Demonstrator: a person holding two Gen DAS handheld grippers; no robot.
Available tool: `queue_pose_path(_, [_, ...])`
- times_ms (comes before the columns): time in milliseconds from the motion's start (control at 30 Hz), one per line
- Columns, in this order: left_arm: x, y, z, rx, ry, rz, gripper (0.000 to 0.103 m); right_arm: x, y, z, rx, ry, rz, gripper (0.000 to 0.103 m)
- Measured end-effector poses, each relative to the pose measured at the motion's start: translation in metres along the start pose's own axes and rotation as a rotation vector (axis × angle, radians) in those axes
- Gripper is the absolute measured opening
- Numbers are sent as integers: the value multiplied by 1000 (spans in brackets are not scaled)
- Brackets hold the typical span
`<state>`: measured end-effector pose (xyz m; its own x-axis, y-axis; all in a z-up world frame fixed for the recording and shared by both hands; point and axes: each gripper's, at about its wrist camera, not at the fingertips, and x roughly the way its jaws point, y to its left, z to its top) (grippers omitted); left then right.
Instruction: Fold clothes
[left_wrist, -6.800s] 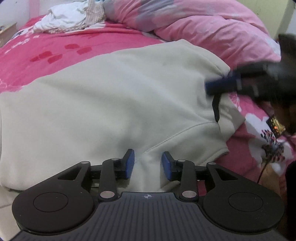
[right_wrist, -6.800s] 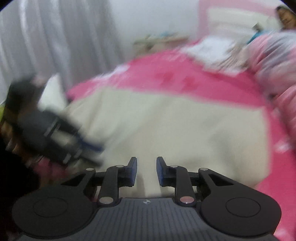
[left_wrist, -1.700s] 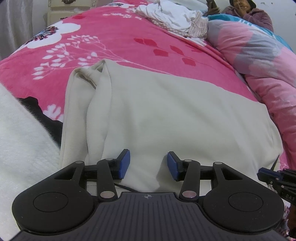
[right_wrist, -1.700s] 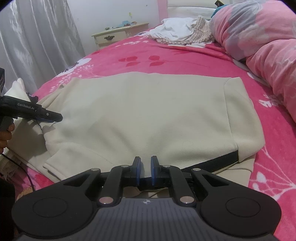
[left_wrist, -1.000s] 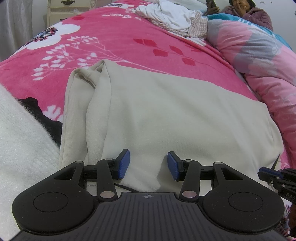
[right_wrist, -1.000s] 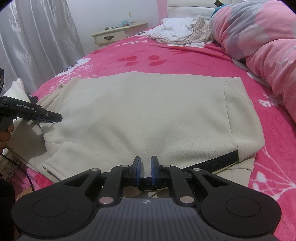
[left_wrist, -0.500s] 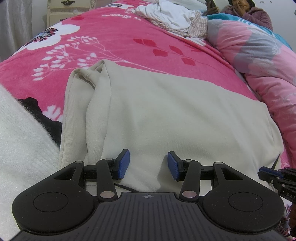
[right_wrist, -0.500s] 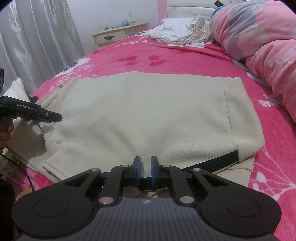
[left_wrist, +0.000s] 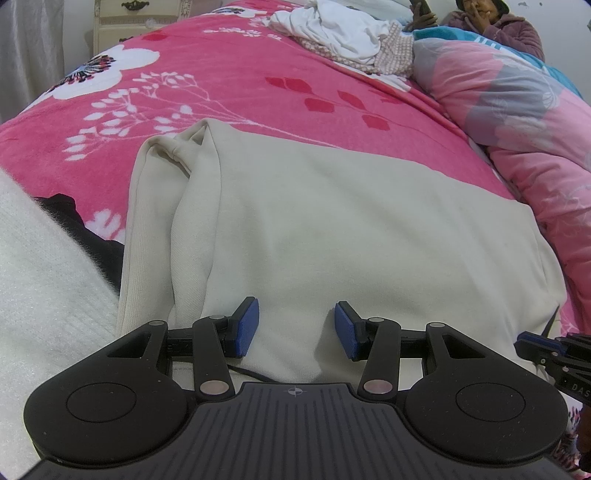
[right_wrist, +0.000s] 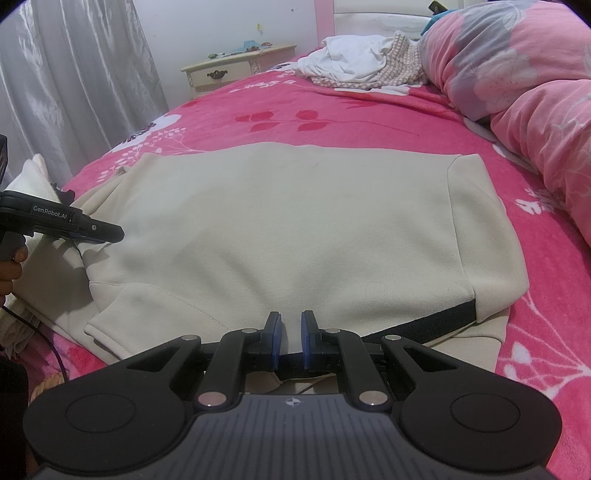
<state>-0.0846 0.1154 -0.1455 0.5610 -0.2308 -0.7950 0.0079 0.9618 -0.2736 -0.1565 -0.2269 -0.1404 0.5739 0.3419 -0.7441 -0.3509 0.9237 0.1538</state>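
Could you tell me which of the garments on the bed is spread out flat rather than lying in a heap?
The cream sweatshirt, lying flat just ahead of both tongs. The white and checked clothes lie crumpled in a heap at the far end of the bed.

pink floral bedspread (left_wrist: 229, 85), rumpled duvet (right_wrist: 524, 70), cream nightstand (right_wrist: 236, 70), grey curtain (right_wrist: 74, 74).

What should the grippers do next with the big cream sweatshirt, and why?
Probably close the left gripper on the near edge of the sweatshirt. The right gripper already pinches that edge, while the left's jaws gape over it; both need hold to lift and fold.
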Motion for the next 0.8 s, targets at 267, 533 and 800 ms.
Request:
queue_pose_path(267, [-1, -3, -1, -5, -1, 5, 46, 0, 0, 0, 0, 1, 0, 10])
queue_pose_path(533, [-1, -3, -2, -7, -2, 5, 46, 1, -1, 0, -2, 2, 0, 10])
queue_pose_path(800, [-1, -4, -3, -10, -3, 7, 46, 1, 0, 1, -3, 2, -1, 11])
